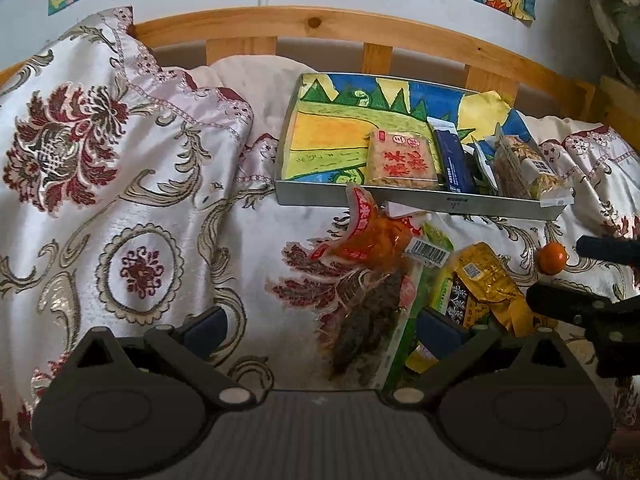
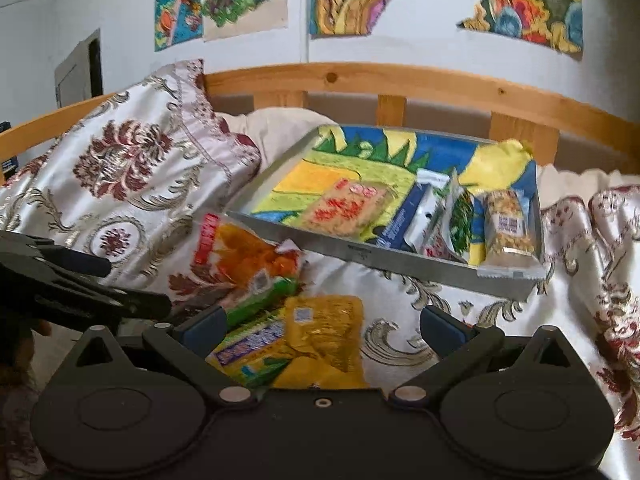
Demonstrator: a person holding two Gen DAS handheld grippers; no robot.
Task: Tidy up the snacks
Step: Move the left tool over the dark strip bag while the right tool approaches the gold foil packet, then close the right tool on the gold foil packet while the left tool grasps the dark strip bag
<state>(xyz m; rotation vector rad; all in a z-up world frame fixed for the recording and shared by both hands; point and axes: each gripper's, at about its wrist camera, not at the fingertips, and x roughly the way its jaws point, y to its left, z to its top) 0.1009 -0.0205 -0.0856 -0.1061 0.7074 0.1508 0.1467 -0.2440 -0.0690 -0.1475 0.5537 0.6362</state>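
Left wrist view looks over a bed covered with a pale quilt point(image 1: 140, 184) patterned in dark red flowers. The left gripper point(image 1: 320, 328) has its jaws spread wide and holds nothing; between its fingers lies a clear packet of dark dried food point(image 1: 368, 320) on the quilt. Just past that is an orange snack bag point(image 1: 372, 236) with a red top, its upper end touching the near wall of a metal tray point(image 1: 420, 202). Beside it, toward the right edge of the bed, a golden foil pack point(image 1: 484, 280) rests on green and yellow packets point(image 1: 442, 292). A small orange fruit point(image 1: 552, 257) sits alone on the quilt farther right, near the tips of the right gripper point(image 1: 592, 276) that reaches in from the side.

The tray stands near the wooden headboard point(image 1: 320, 24), lined with a bright painted sheet point(image 1: 332, 128). Along its right end, side by side, are a square rice cake packet point(image 1: 402, 160) with red characters, a dark blue bar point(image 1: 454, 164), and a clear bag of nuts point(image 1: 528, 172) whose end overhangs the tray's near right corner.

Right wrist view shows the right gripper point(image 2: 320, 328) likewise wide apart and empty, poised over the golden foil pack point(image 2: 324, 320) and the green and yellow packets point(image 2: 256, 344). This view is somewhat blurred. Drawings point(image 2: 524, 0) hang on the white wall.
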